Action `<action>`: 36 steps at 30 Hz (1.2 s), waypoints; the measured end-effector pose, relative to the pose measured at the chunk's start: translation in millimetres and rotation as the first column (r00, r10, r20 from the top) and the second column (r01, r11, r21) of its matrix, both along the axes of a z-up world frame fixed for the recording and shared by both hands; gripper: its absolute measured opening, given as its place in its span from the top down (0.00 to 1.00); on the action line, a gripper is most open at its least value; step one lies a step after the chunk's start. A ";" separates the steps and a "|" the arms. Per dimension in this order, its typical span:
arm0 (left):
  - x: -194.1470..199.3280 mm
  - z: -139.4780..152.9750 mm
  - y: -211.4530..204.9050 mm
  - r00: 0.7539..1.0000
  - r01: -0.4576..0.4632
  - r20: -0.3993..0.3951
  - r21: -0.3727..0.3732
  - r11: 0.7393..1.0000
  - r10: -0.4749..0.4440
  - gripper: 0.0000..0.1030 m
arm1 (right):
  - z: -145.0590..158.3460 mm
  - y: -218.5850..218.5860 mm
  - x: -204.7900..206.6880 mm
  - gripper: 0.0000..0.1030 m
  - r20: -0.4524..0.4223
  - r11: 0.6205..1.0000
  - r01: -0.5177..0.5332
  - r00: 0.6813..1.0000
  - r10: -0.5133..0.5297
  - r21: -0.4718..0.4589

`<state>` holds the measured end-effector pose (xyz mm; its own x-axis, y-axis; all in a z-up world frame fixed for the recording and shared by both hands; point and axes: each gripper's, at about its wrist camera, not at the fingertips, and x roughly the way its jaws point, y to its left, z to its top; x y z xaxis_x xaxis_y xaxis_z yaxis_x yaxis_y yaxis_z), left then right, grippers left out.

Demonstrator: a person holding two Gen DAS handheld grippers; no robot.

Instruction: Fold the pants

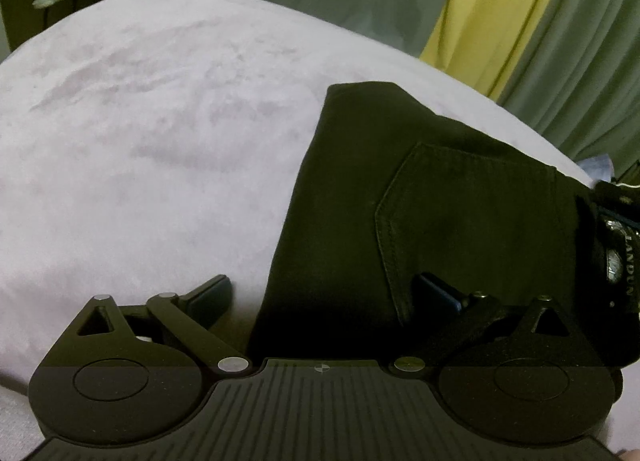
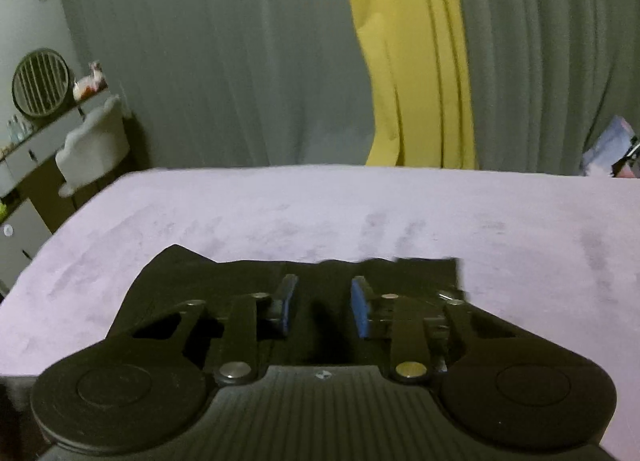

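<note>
Black pants (image 1: 420, 197) lie folded into a compact stack on the pink bed cover (image 1: 140, 121), apparently near completion; left gripper (image 1: 324, 293) spread wide and empty, right gripper (image 2: 322, 311) narrowly parted, gripping nothing.

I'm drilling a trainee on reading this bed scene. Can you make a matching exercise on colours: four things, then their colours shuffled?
Things:
1. pants
2. bed cover
3. middle curtain panel
4. gripper pads

Colours:
A. yellow
B. blue
C. black
D. pale pink

Pairs: 1-C, 2-D, 3-A, 4-B
</note>
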<state>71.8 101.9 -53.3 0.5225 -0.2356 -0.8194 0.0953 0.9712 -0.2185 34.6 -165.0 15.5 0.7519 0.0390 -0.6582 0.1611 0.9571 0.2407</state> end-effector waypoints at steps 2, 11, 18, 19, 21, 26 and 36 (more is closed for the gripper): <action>0.0 -0.5 0.2 1.000 0.000 -0.001 -0.001 1.000 0.000 0.00 | -7.5 4.3 13.1 0.77 -0.037 0.999 0.014 0.999 -0.015 -0.031; 10.1 -10.4 1.6 0.999 0.011 -0.037 -0.042 0.999 -0.013 0.00 | -68.5 8.2 37.3 0.89 -0.129 0.989 -0.040 0.991 0.021 -0.144; 4.5 -6.3 7.9 0.999 0.020 -0.030 -0.093 0.995 -0.023 0.00 | -44.3 -0.8 -7.6 0.82 -0.065 0.999 -0.032 0.997 0.032 0.002; 3.3 -5.4 8.3 0.998 0.042 -0.035 -0.125 0.991 -0.046 0.00 | -39.6 -1.9 -26.6 0.80 -0.044 0.999 -0.042 0.998 0.043 0.031; 0.0 -4.0 7.0 0.997 0.070 -0.031 -0.146 0.987 -0.075 0.00 | -35.6 -3.1 -64.9 0.78 -0.021 0.996 -0.063 0.998 0.065 0.064; 7.2 -15.8 -11.2 0.986 0.100 -0.126 -0.057 0.993 -0.107 0.00 | -62.3 -10.2 -123.9 0.79 -0.064 0.993 -0.089 0.993 0.094 0.076; 11.9 -7.6 34.3 0.991 -0.063 -0.134 -0.282 0.957 0.026 0.00 | -58.0 -77.9 -130.7 0.63 0.018 0.906 0.016 1.000 -0.026 0.423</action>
